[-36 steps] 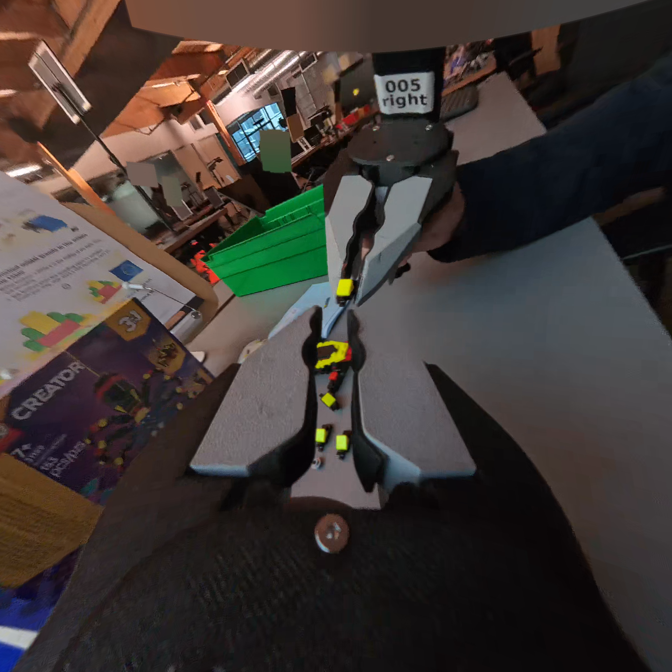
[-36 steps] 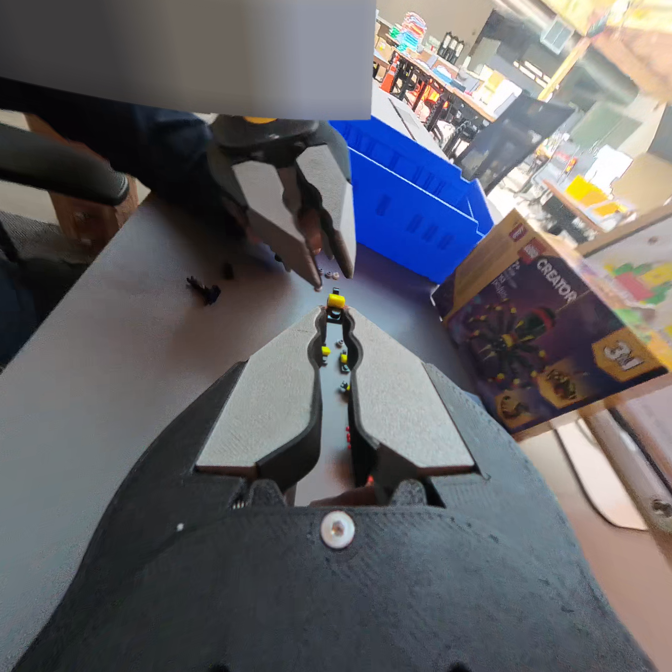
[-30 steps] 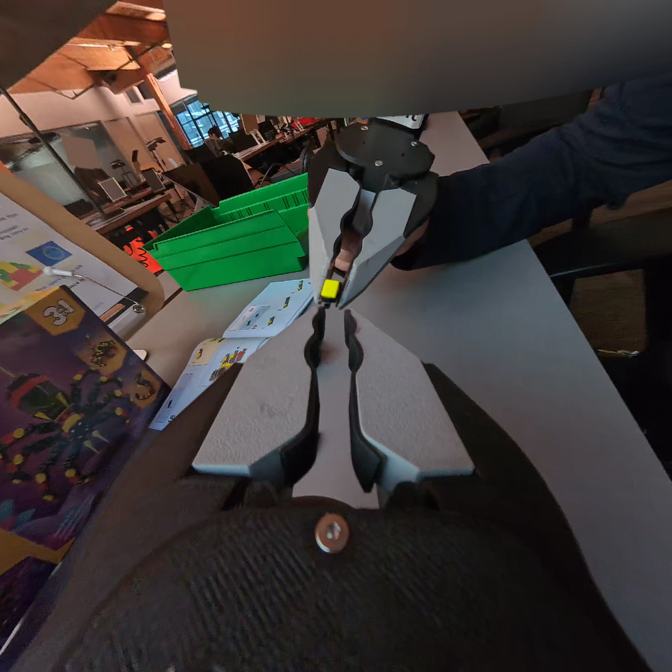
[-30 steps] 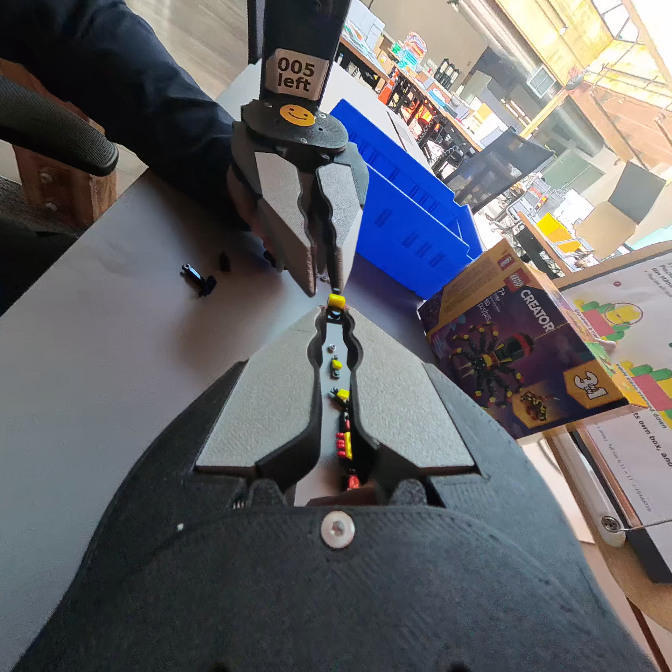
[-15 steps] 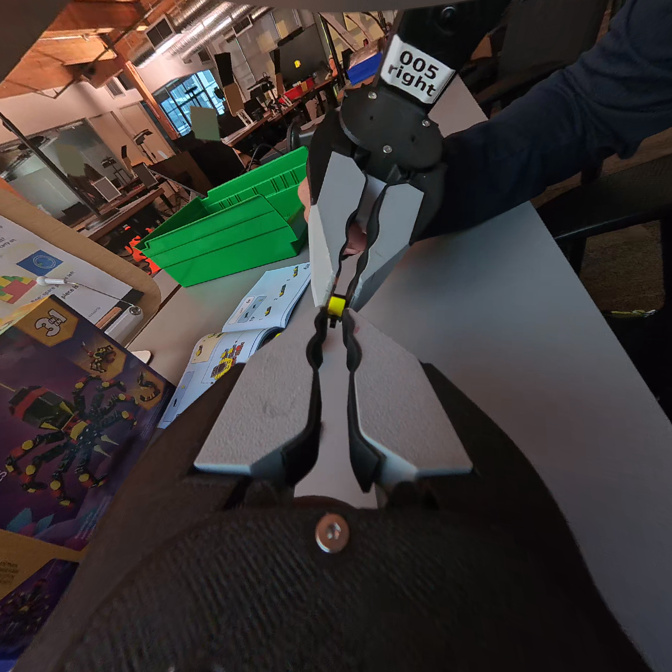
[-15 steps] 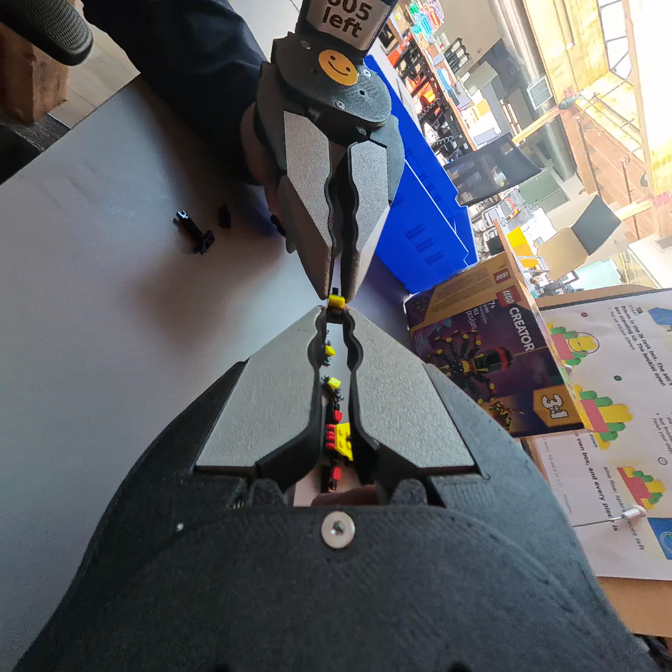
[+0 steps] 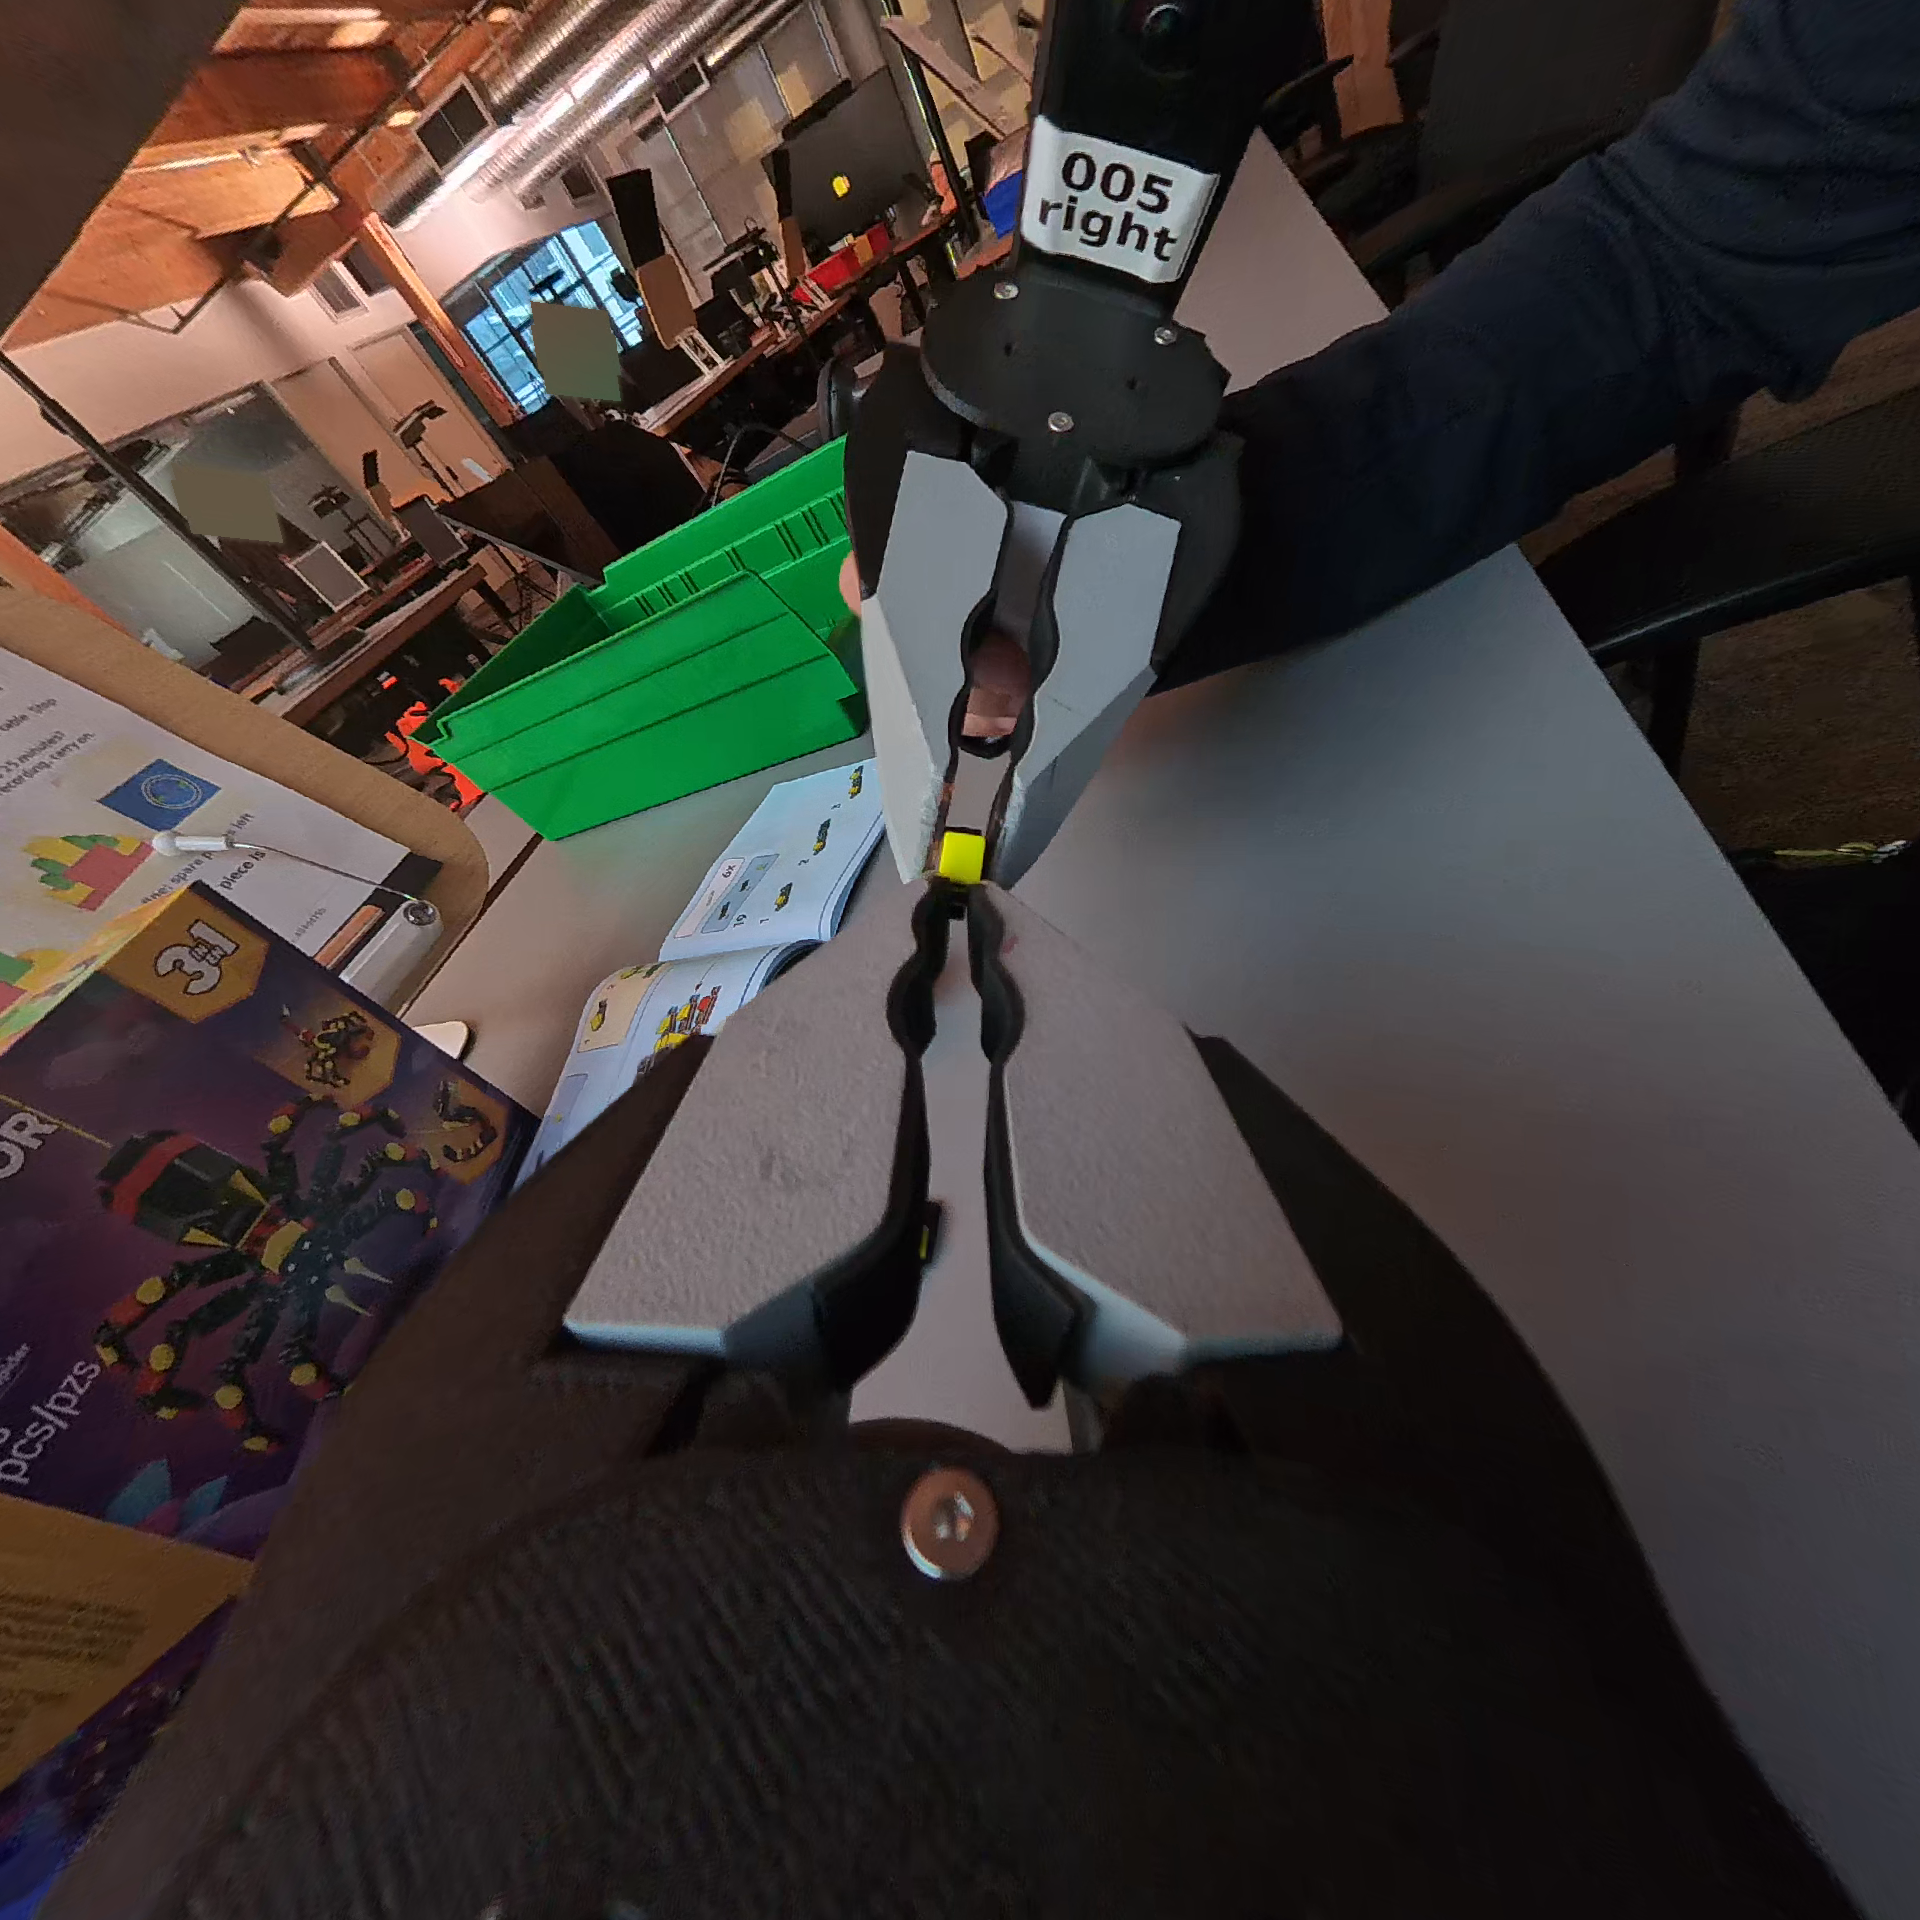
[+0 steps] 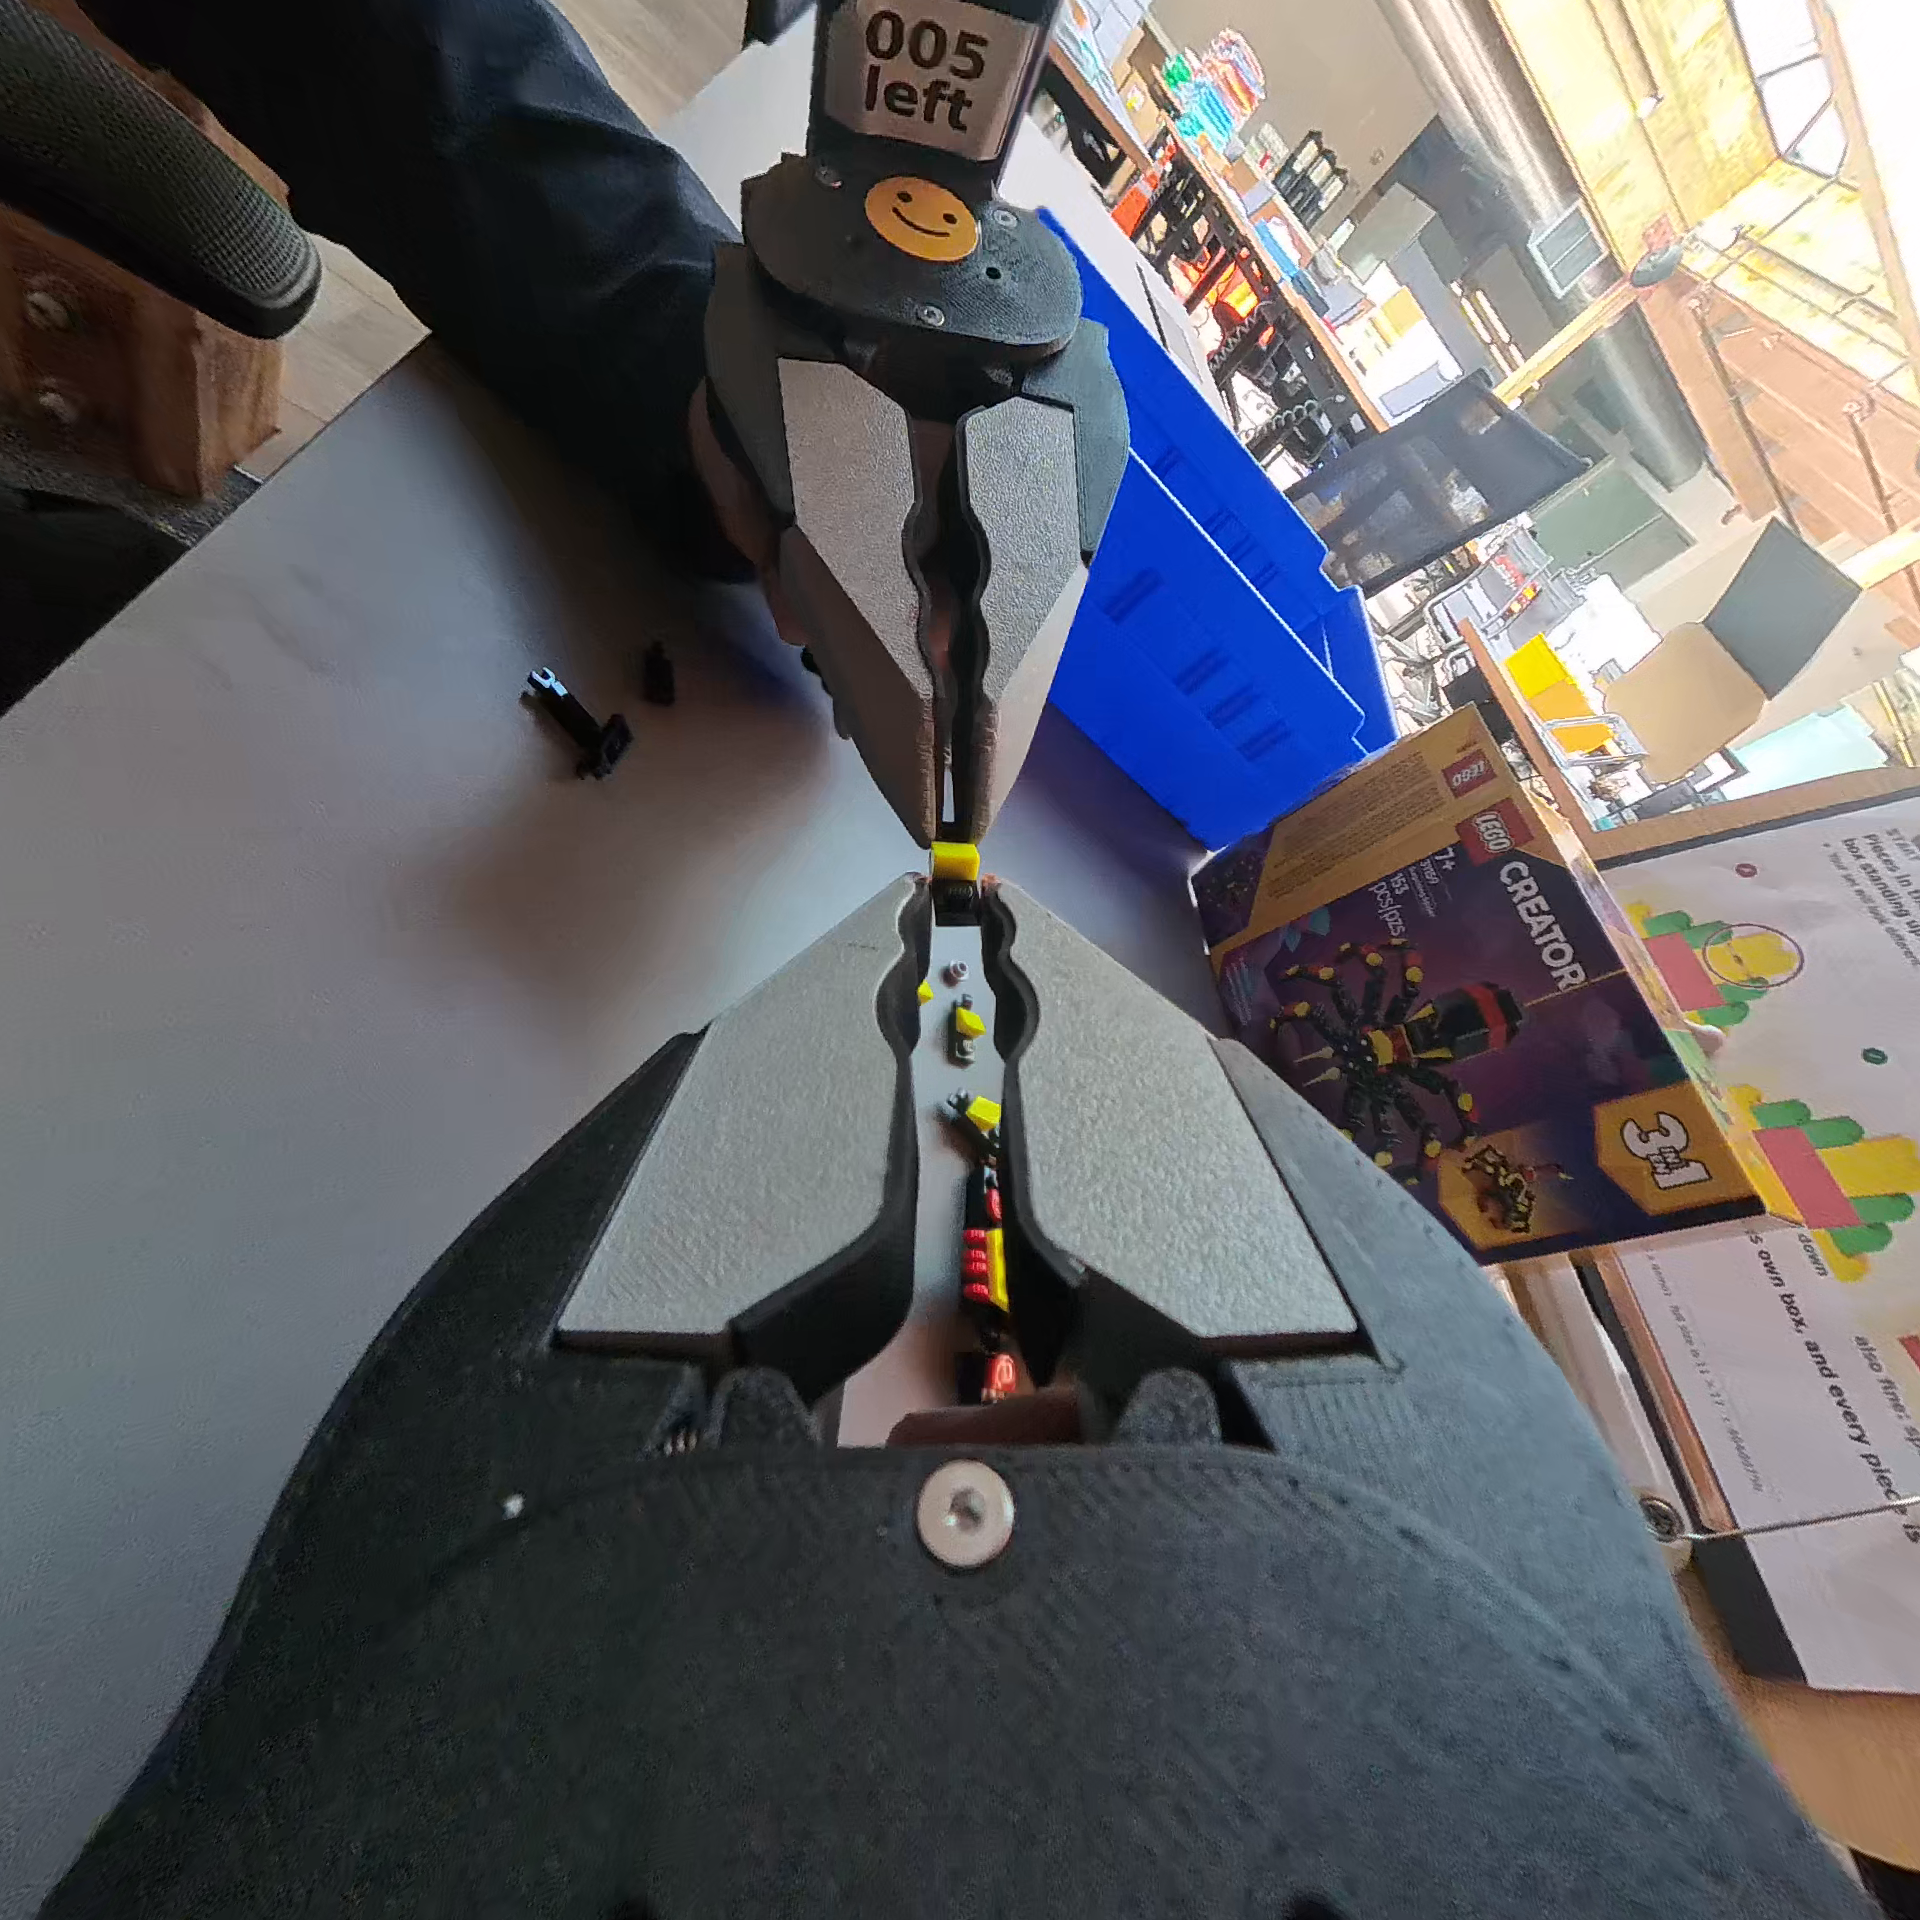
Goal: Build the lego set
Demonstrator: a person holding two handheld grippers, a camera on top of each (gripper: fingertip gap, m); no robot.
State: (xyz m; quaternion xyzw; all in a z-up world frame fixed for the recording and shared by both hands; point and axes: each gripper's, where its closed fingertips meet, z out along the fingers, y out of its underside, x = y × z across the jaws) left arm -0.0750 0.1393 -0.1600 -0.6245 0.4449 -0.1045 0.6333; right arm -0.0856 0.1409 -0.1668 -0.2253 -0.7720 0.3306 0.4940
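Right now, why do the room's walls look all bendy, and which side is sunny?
Both wrist views use wide-angle lenses, so straight lines curve near the edges. Right wrist view: sunlight washes out the top right corner, and the left gripper casts a soft shadow on the grey table. Left wrist view: dimmer, yet the yellow brick stays sharp.

A small yellow brick [image 7: 958, 856] [image 8: 953, 860] sits on a black piece [image 8: 955, 900] — clamped tip-to-tip between both grippers, above the table.

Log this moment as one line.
right hand-held gripper: shut on yellow brick | left hand-held gripper: shut on black piece | tips meeting above table
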